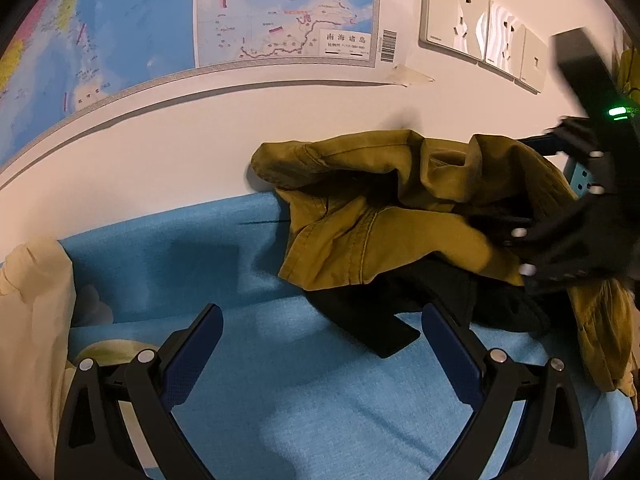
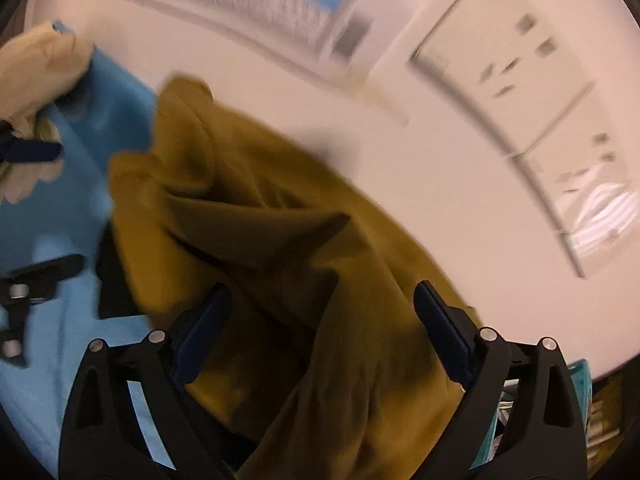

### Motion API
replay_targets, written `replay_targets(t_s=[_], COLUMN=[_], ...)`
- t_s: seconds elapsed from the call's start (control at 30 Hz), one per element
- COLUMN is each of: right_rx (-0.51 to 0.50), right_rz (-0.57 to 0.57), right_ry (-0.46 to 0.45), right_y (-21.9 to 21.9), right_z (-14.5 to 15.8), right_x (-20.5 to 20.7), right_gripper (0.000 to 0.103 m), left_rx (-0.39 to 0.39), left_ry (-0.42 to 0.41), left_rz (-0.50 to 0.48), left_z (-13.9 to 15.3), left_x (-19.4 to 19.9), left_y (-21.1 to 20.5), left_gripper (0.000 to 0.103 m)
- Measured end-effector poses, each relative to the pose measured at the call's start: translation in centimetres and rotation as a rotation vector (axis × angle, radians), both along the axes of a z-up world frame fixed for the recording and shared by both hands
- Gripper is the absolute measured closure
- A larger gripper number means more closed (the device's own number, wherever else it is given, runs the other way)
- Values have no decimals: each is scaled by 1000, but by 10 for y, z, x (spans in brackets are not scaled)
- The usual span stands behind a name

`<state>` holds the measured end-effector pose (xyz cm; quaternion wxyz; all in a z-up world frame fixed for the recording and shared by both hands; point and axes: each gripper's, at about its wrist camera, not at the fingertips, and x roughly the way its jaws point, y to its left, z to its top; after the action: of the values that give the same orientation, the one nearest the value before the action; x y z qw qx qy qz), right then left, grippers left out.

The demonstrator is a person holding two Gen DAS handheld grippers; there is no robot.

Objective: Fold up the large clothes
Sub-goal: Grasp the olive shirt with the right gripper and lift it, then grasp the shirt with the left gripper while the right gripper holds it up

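A mustard-coloured garment (image 1: 384,208) lies crumpled on the blue sheet (image 1: 304,392), bunched against the white wall. A black cloth (image 1: 376,312) pokes out from under it. My left gripper (image 1: 320,316) is open over the bare sheet, just short of the black cloth, and holds nothing. The right wrist view is blurred by motion. In it my right gripper (image 2: 322,292) is open above the mustard garment (image 2: 256,216), whose folds lie below and between the fingers without being pinched. In the left wrist view the right gripper (image 1: 532,240) shows as a dark blur over the garment's right side.
A cream cloth (image 1: 32,320) lies at the sheet's left edge. The wall right behind the garment carries a map (image 1: 280,8) and a row of white sockets (image 1: 480,28). A teal crate (image 2: 580,384) stands to the right of the bed.
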<state>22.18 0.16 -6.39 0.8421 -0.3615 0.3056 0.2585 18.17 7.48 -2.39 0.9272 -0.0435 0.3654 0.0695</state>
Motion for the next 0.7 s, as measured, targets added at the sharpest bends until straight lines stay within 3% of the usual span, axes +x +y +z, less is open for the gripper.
replay_targets(t_s=[0.03,0.07,0.1,0.2,0.43,0.57,0.7], right_rx=[23,39,60,167,546,710,747], right_rz=[6,8,8,29,-95,-120,-131], right_ry=[29,58,82,3,-129,-168,-195], right_y=[-1,-2,-4,-29,-146,-206,-220], right_z=[1,3,7,50,173,213,234], right_x=[3,5,5,-18,-69,-101,-125], right_gripper=[34,73,87,93,96,96,96], left_rx=[-1,-5,-8,-28,-79,-107,-135], left_ry=[2,5,9,10,-68,-96,-151], left_rz=[-1,-1,-2,-17,-114,-148,-206], left_z=[-1,-3,-3,-3,11,17,25], left_x=[1,2,2,1,-4,-5,-9], left_y=[1,2,3,7,6,1,-12], left_gripper=[7,7,7,7,7,7,7])
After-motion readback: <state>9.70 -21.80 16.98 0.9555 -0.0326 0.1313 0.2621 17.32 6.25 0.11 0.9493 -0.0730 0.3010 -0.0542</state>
